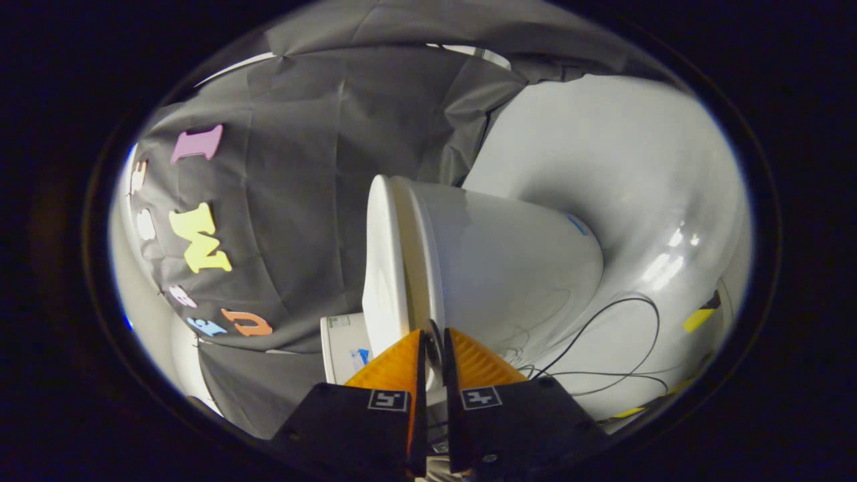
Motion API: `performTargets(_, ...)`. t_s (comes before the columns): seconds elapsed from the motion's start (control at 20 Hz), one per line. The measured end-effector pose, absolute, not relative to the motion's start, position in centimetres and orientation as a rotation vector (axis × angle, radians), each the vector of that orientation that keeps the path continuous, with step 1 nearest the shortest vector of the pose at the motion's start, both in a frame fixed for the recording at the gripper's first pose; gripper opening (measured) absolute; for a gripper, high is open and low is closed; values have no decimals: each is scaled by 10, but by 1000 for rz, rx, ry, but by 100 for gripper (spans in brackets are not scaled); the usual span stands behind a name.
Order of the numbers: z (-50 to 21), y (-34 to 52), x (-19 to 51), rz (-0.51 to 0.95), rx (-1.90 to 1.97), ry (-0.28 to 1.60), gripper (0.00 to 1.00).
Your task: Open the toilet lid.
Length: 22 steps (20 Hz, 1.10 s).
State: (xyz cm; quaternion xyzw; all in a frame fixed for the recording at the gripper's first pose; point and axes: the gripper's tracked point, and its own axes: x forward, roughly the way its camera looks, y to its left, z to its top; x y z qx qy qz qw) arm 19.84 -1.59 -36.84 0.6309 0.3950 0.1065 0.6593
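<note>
One toilet (pixel 509 268) stands on the floor (pixel 602 154), with one toilet lid (pixel 385 268), one seat ring (pixel 420 261) against it and one tank (pixel 343 345) behind. One gripper (pixel 434 345) with two fingers (pixel 395 368): they stand nearly together at the lid's thin edge, and whether both press on it cannot be told. At least two black cables (pixel 606 314) loop over the floor beside the bowl. Two pieces of yellow tape (pixel 699 319) lie towards the floor's edge. One small blue mark (pixel 578 225) sits on the bowl
</note>
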Motion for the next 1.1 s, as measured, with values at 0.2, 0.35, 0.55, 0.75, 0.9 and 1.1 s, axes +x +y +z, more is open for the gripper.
performTargets(0.2,-368,-18,200,168,1394,927,8)
performTargets(0.35,-359,-15,201,160,1307,929,8)
performTargets(0.55,-334,-14,203,175,1312,916,8)
performTargets(0.75,-314,-10,202,154,1257,923,8)
performTargets(0.9,-294,-9,202,149,1222,924,8)
performTargets(1.1,-267,-1,203,158,1137,922,8)
